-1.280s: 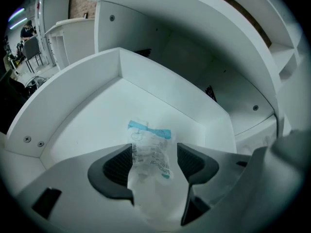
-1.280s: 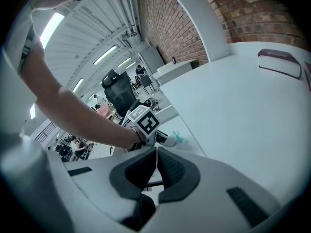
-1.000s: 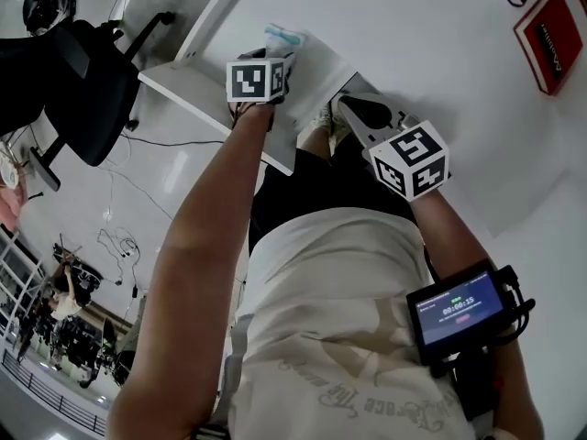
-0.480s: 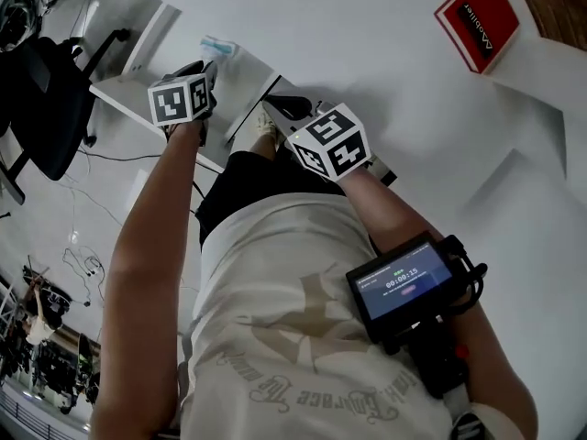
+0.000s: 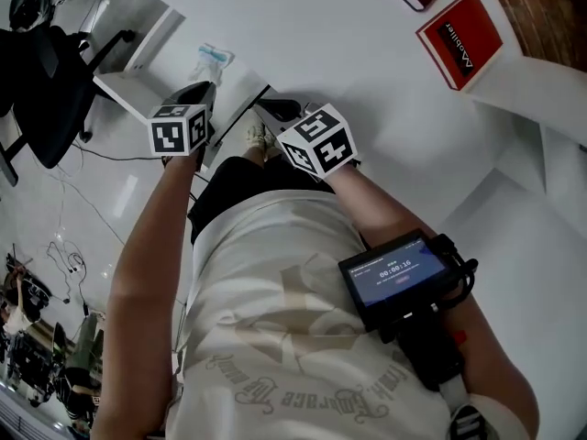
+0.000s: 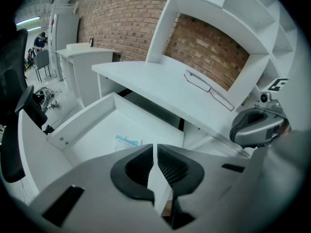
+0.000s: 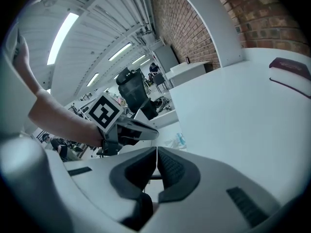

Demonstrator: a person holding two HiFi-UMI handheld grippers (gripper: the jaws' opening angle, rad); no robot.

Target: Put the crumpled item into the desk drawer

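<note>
- Fingers [image 6: 132, 171] of the left gripper [image 6: 154, 152] have just been closing and now stand clenched pad to pad, with nothing between them; this gripper hangs above the open drawer [image 6: 87, 113].
- Crumpled item [image 6: 127, 141]: a pale blue-and-white wad lying on the drawer's floor towards its back, apart from both grippers. The placing looks done, while the drawer stands pulled out.
- Handling, as judged: the wad should be very light, soft and easily squashed, unlikely to break, and apt to slide on the smooth drawer floor. A pinch across a raised fold in its bulk would hold better than one on a thin loose edge.
- Right gripper [image 7: 156, 154]: fingers [image 7: 172, 171] likewise clenched on nothing, held just beside the left gripper, over the front edge of the surface.
- Surface [image 5: 348, 53]: a broad white desk, mostly bare near the drawer, with a red book [image 5: 460, 39] lying well apart at its far right.
- Room: a black office chair [image 5: 50, 71] stands left of the drawer, and a brick wall [image 6: 126, 23] runs behind the white furniture.
</note>
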